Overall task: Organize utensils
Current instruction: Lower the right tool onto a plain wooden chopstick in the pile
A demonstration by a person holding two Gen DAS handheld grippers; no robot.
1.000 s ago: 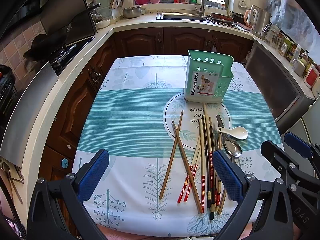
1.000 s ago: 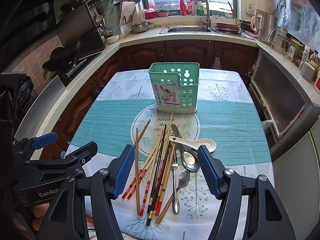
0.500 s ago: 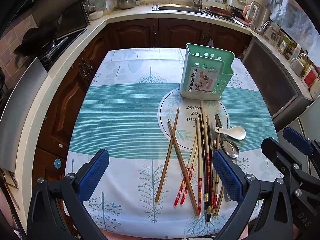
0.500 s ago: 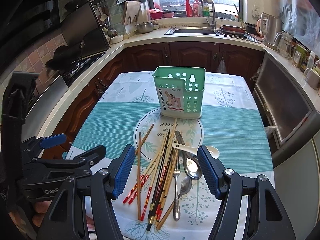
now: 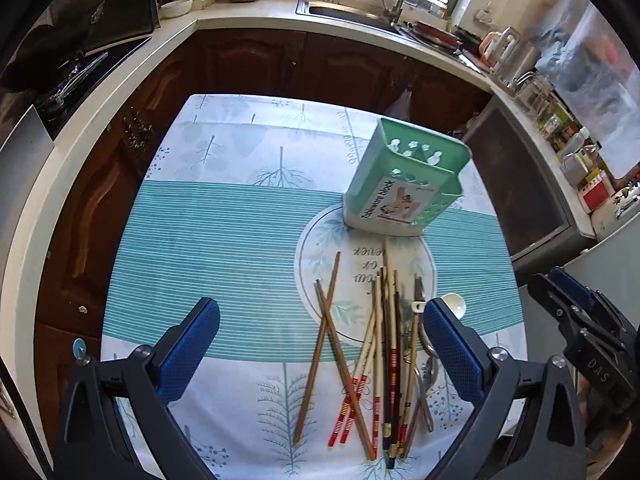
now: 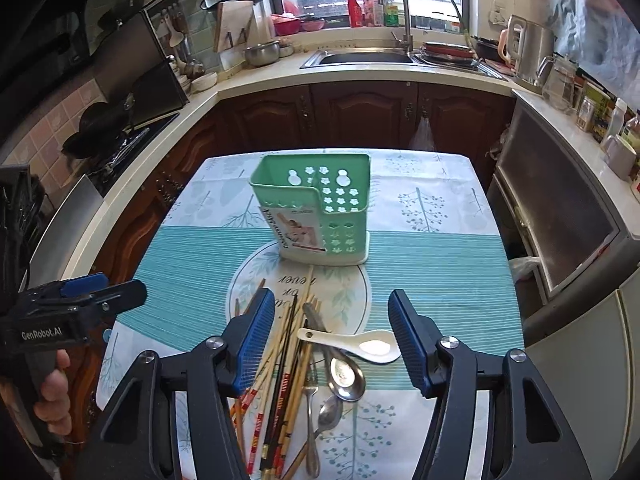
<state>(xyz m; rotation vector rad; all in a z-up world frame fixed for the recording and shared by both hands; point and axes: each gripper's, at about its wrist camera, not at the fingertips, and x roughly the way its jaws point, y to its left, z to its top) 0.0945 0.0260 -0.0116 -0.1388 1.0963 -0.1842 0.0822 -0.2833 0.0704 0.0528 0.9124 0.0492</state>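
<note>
A green utensil holder (image 5: pixel 404 188) (image 6: pixel 316 212) stands upright at the middle of the table. In front of it lies a heap of chopsticks (image 5: pixel 384 360) (image 6: pixel 280 360), with a white ceramic spoon (image 6: pixel 360 346), two metal spoons (image 6: pixel 348 372) and a fork (image 6: pixel 311 400) beside them. My left gripper (image 5: pixel 320 352) hangs open over the chopsticks and holds nothing. My right gripper (image 6: pixel 332 340) hovers over the spoons; its jaws are closing, with the white spoon lying on the cloth below and between them, untouched.
The tablecloth (image 5: pixel 224 240) covers a small table ringed by dark cabinets (image 6: pixel 360 116) and a counter with a sink (image 6: pixel 360 56). A stove (image 6: pixel 120 136) is on the left. A hand (image 6: pixel 52 384) holds the left gripper's handle.
Both grippers have moved forward over the utensils, toward the green holder. The right jaws stand narrower than before. The left view has swung, so the holder now leans to the right.
</note>
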